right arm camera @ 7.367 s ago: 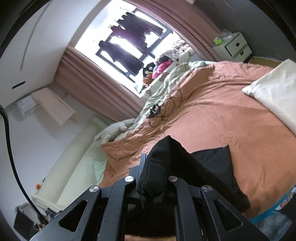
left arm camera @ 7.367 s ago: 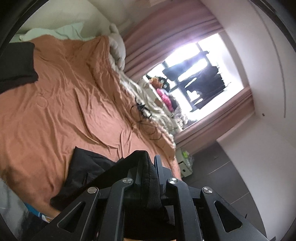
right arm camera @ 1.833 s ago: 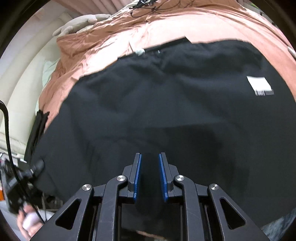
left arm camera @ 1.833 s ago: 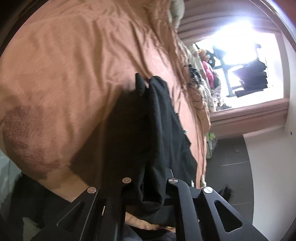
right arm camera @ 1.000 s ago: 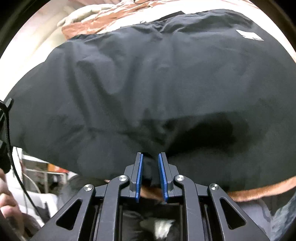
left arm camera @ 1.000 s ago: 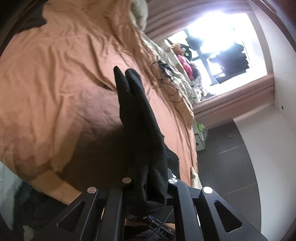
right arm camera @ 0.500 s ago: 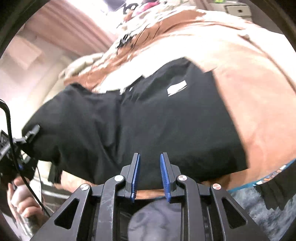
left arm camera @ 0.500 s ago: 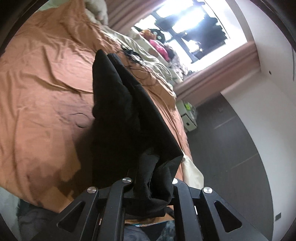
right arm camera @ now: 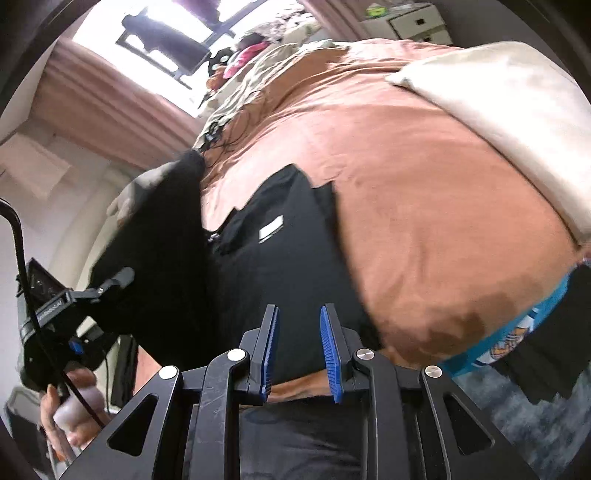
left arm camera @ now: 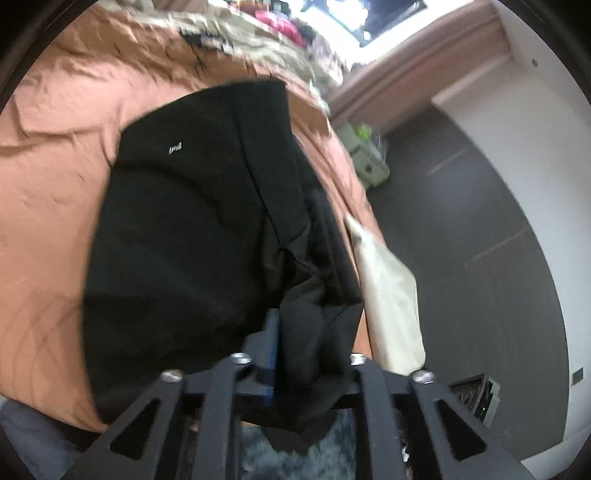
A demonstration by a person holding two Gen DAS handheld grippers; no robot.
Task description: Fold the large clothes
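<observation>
- A black garment (left arm camera: 192, 229) is seen spread over the near part of a bed covered by a rust-orange bedspread (left arm camera: 55, 155); one end of it lies flat on the cover while the near end is bunched up at the bed's edge.
- In the left wrist view, a thick fold of the black garment is seen between the fingers of the left gripper (left arm camera: 306, 339). Its jaws have just been opening, and a blue pad (left arm camera: 272, 343) is exposed beside the cloth; whether the cloth is still pinched cannot be told, as the far finger is hidden by the fold and the picture is blurred.
- A small pale logo (left arm camera: 174, 148) is shown on the flat part of the garment in that view.
- In the right wrist view, the right gripper (right arm camera: 299, 350) is held above the near edge of the garment with its two blue pads parted and nothing between them.
- A white label (right arm camera: 270, 229) is seen on the garment there.
- The left gripper is also visible at the left of the right wrist view, held by a hand (right arm camera: 70, 410), with black cloth raised beside it.
- A cream pillow (right arm camera: 517, 122) lies on the bedspread, well apart from the garment.
- A bright window (right arm camera: 162, 33) with pink curtains is seen beyond the bed.
</observation>
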